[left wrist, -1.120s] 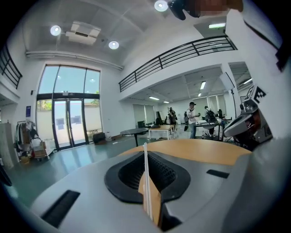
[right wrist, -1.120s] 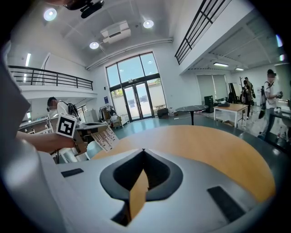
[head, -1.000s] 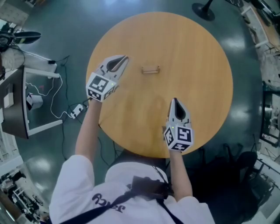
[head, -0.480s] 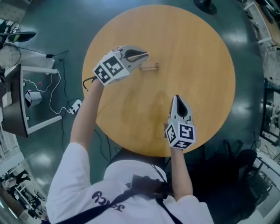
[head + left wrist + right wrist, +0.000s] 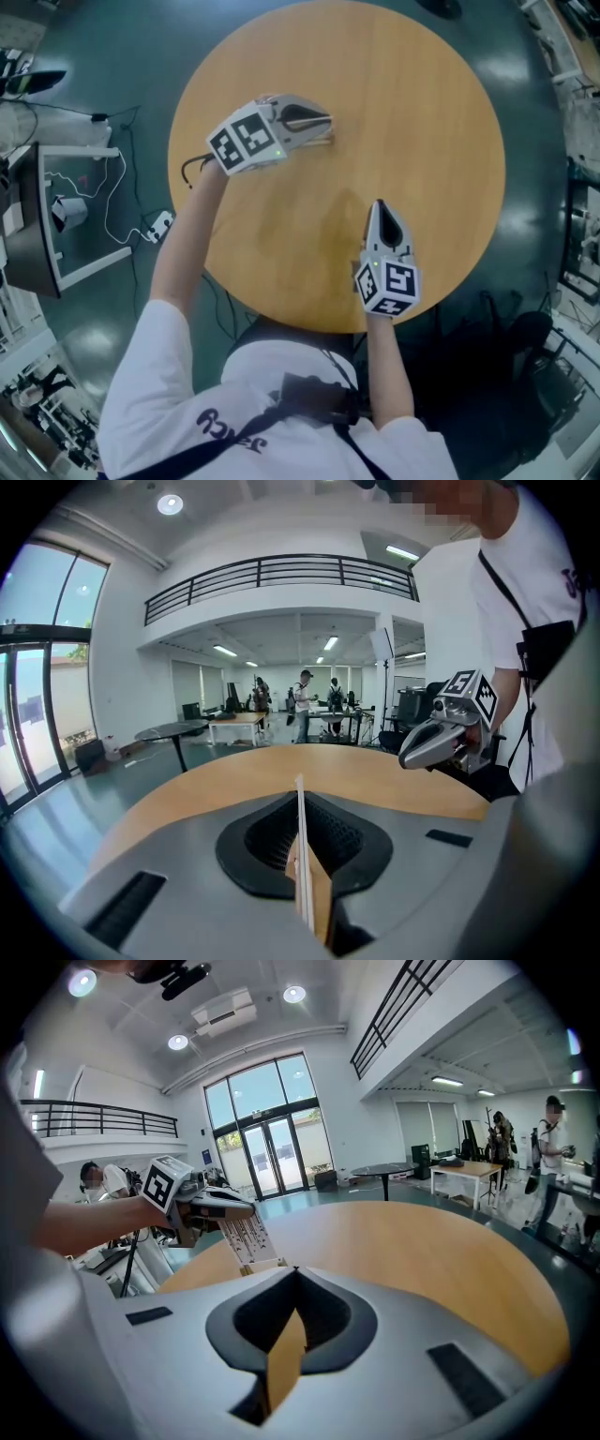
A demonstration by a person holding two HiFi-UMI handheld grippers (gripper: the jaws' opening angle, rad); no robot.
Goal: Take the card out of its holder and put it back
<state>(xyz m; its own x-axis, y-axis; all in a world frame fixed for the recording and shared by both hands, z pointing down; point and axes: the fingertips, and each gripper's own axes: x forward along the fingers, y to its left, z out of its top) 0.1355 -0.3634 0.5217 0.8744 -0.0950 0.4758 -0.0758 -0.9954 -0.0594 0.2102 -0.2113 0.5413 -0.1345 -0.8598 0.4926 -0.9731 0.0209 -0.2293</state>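
Left gripper (image 5: 319, 120) pinches the upright card (image 5: 249, 1239) by its top, bottom edge at the wooden holder (image 5: 267, 1265) just below on the surface (image 5: 422, 141), apparently steering it at the slot; right gripper (image 5: 380, 217), pressed together and empty, hovers well apart.

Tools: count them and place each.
2. The left tool, at the table's left, is shut on the card at its holder; the right tool hovers shut, empty, nearer the person. None hidden.
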